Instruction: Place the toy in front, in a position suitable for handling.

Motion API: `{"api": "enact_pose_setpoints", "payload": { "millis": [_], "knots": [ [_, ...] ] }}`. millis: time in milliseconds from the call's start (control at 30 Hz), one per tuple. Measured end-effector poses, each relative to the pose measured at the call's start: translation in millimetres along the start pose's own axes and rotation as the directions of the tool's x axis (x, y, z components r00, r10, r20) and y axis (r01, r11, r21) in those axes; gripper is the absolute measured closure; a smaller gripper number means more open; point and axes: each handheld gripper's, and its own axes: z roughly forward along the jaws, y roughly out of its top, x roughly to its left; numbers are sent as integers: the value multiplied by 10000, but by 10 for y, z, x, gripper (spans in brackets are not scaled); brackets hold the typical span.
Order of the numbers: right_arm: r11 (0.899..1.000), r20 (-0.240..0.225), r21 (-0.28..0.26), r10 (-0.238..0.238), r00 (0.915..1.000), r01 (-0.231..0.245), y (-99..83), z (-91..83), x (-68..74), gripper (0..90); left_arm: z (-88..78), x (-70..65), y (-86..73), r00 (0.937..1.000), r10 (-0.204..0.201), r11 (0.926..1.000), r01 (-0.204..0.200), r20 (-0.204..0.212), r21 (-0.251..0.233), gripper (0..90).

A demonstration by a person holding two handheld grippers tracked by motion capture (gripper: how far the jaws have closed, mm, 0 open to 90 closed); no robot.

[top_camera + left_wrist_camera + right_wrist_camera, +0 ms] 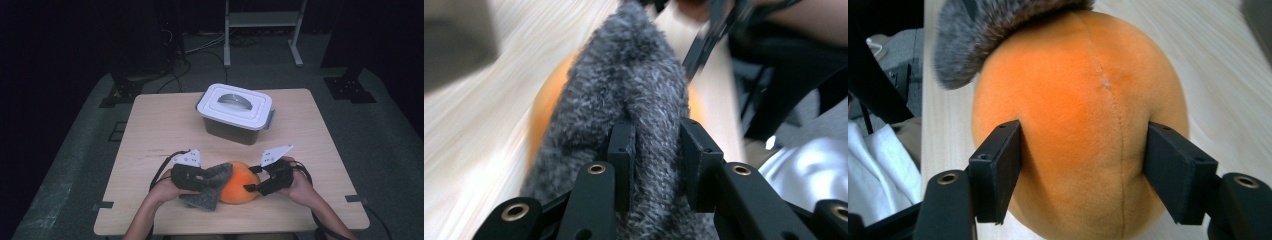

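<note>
orange plush ball (240, 182) at table's near edge, between both grippers. right gripper (250, 187) clamps its sides wide. left gripper (212, 178) pinches grey fuzzy cloth (212, 187) — draped on ball's left flank, so wipe runs rightward.

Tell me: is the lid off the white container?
No, the white lid sits closed on the container behind the orange plush ball.
</note>
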Motion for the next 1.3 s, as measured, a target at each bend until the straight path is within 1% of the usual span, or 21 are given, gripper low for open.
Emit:
{"api": "enact_pose_setpoints", "payload": {
  "millis": [67,100,167,200,267,333,367,433,500,567,633,700,733,767,833,900,1033,1100,1133,1200,1300],
  "knots": [
    [9995,68,80,-310,9995,309,27,26,76,322,23,-39,50,9997,236,9997,-236,15,44,699],
    [9992,96,138,-373,9993,371,35,31,97,322,36,-46,58,9997,248,9996,-248,-48,111,699],
    [9979,131,278,-584,9982,580,45,32,123,319,39,-17,36,9998,76,9996,-71,-187,272,700],
    [9977,105,295,-611,9981,608,44,31,124,318,29,10,7,9992,24,9989,-5,-400,467,700],
    [9969,42,373,-701,9975,699,36,26,117,318,-6,63,-48,9981,-182,9985,212,-587,507,701],
    [9965,-30,394,-734,9973,735,33,23,114,317,-37,124,-121,9945,-384,9959,461,-977,780,700],
    [9965,-43,393,-742,9972,743,35,24,115,316,-51,154,-159,9930,-564,9948,647,-1035,782,700],
    [9955,-14,422,-845,9964,845,48,33,123,315,-66,186,-208,9928,-807,9945,862,-889,599,700],
    [9943,38,468,-960,9954,957,56,41,130,311,-67,186,-204,9933,-818,9949,863,-821,531,700],
    [9937,54,497,-1008,9949,1004,52,44,132,307,-48,139,-147,9969,-602,9978,616,-505,261,700],
    [9923,92,561,-1108,9938,1101,53,45,148,306,-27,93,-84,9984,-431,9990,436,-373,136,699],
    [9902,121,604,-1270,9918,1261,63,56,178,300,5,38,-14,9995,-284,9996,284,-116,-29,698],
    [9879,125,619,-1431,9896,1421,69,68,197,297,19,19,5,9998,-199,9998,199,-82,-4,698],
    [9870,155,639,-1490,9887,1477,72,74,211,293,35,1,24,9999,-61,9999,63,-118,139,697],
    [9858,180,666,-1556,9877,1541,73,79,222,289,49,-3,25,9996,17,9991,-4,-292,422,698],
    [9888,154,515,-1408,9899,1399,67,72,203,278,40,27,-10,9991,-78,9982,103,-418,595,699],
    [9928,43,183,-1181,9930,1180,67,26,142,264,-7,94,-121,9983,-544,9948,562,-230,853,699],
    [9940,65,224,-1072,9942,1070,64,-12,105,259,-33,109,-152,9982,-573,9935,587,-172,973,699],
    [9958,70,242,-879,9961,877,55,-28,83,249,-48,115,-165,9977,-651,9926,665,-170,1013,699],
    [9970,4,453,-621,9981,620,22,-35,32,246,-62,130,-180,9976,-678,9924,689,-136,1018,698],
    [9987,-223,420,-271,9994,281,-14,7,9,240,-53,133,-186,9976,-688,9939,693,-87,853,696]
  ]
}}
